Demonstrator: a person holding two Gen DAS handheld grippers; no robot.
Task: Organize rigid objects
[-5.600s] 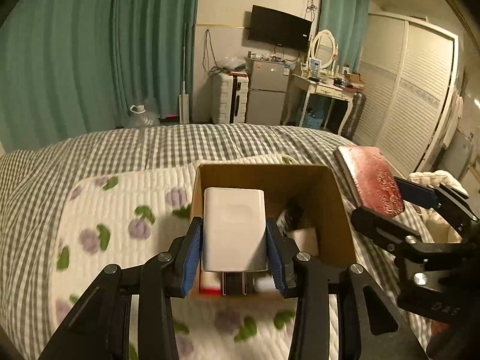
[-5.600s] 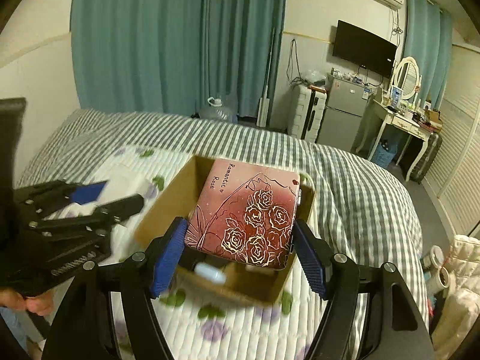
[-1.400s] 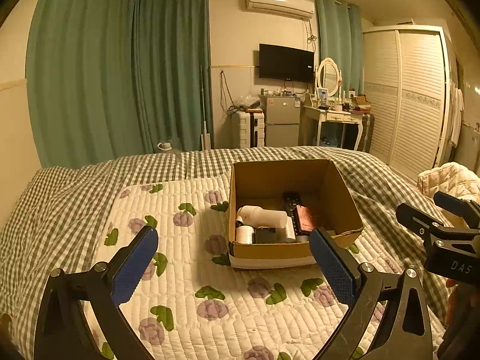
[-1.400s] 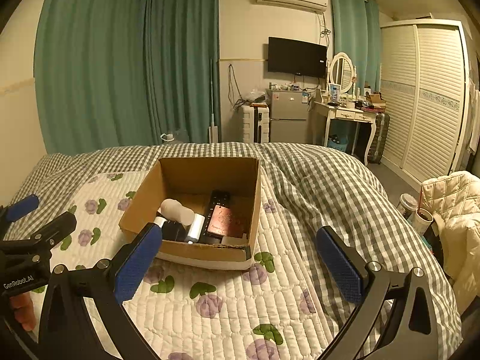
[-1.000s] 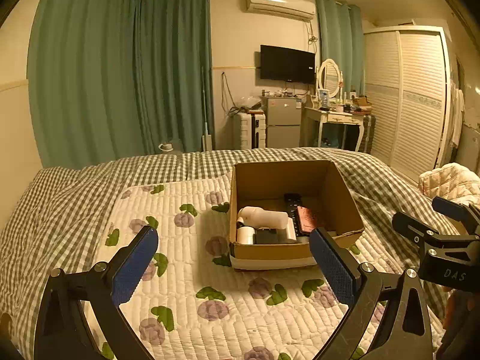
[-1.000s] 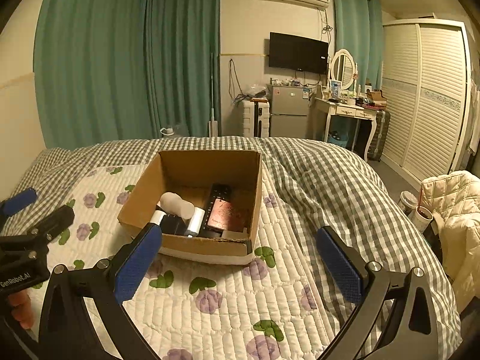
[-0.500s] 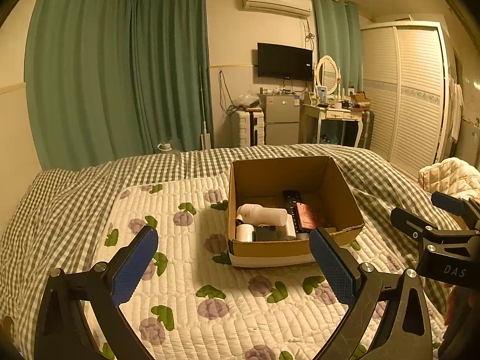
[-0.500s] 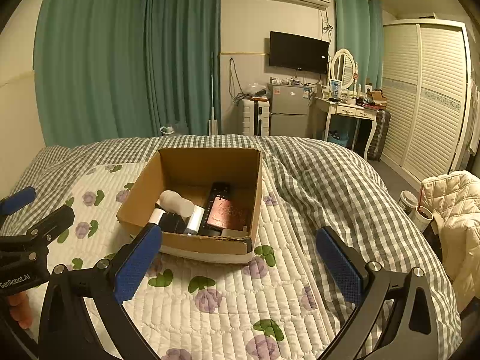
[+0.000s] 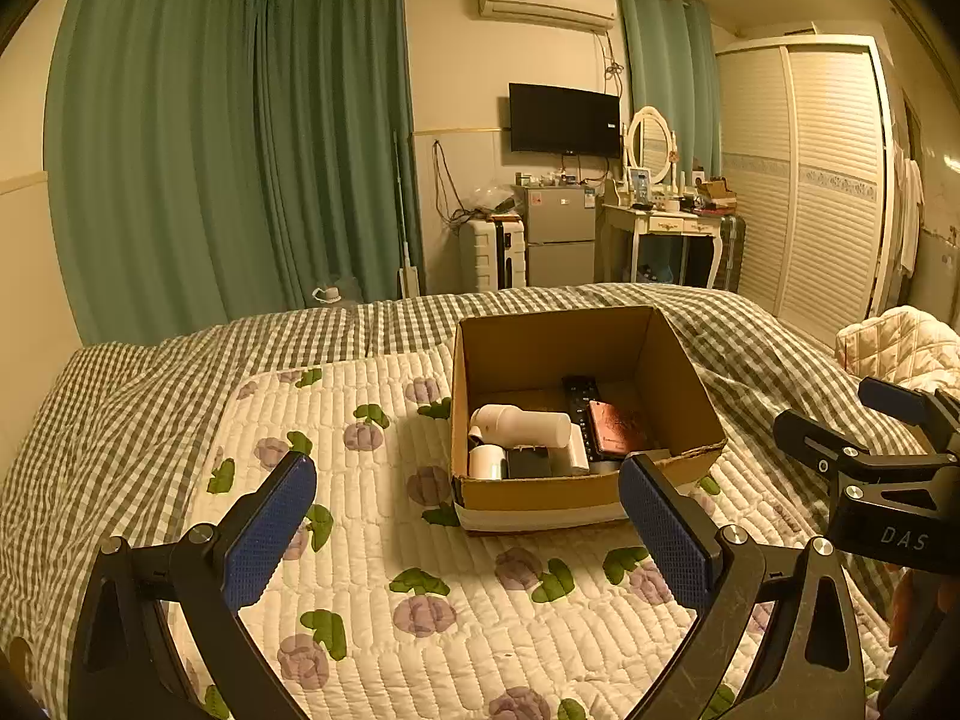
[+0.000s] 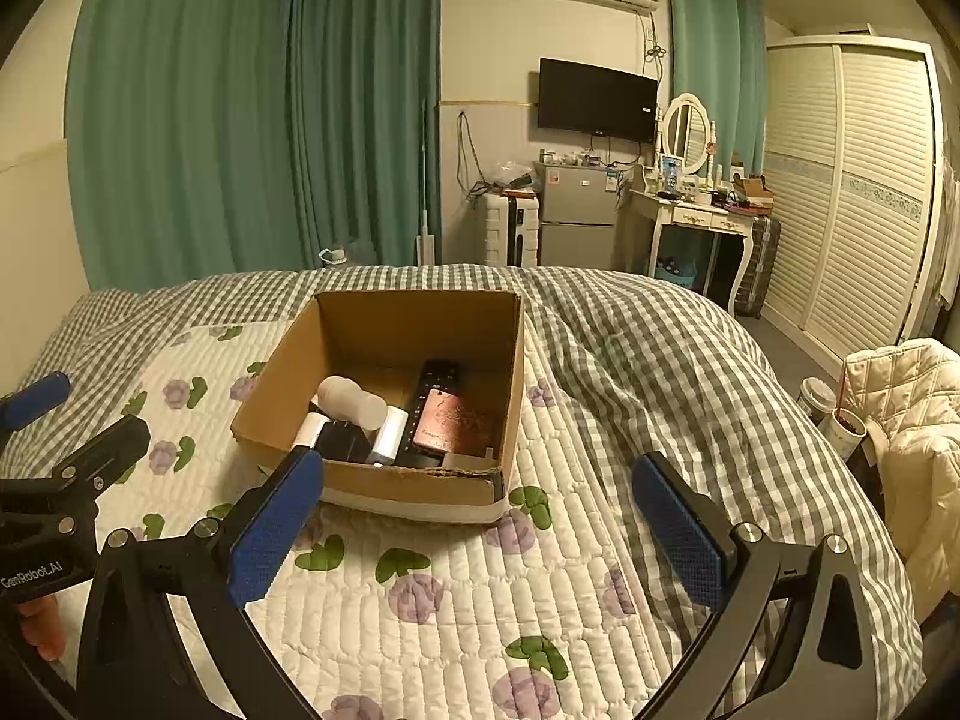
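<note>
While both tools hung wide apart and empty, left gripper [image 9: 465, 519] and right gripper [image 10: 480, 519] faced the cardboard box [image 9: 576, 483] on the quilt [image 9: 372, 540]. Inside: white bottle [image 9: 521, 423], remote [image 9: 581, 402], rose case [image 9: 615, 429]. All looked light, stiff; bottle likely slick, so grip mid-body.

Rigid items [image 9: 561, 429] inside open carton [image 9: 675, 360]

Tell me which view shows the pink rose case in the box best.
The right wrist view: the pink rose case lies open to sight beside the black remote. The left wrist view shows it smaller and foreshortened.
</note>
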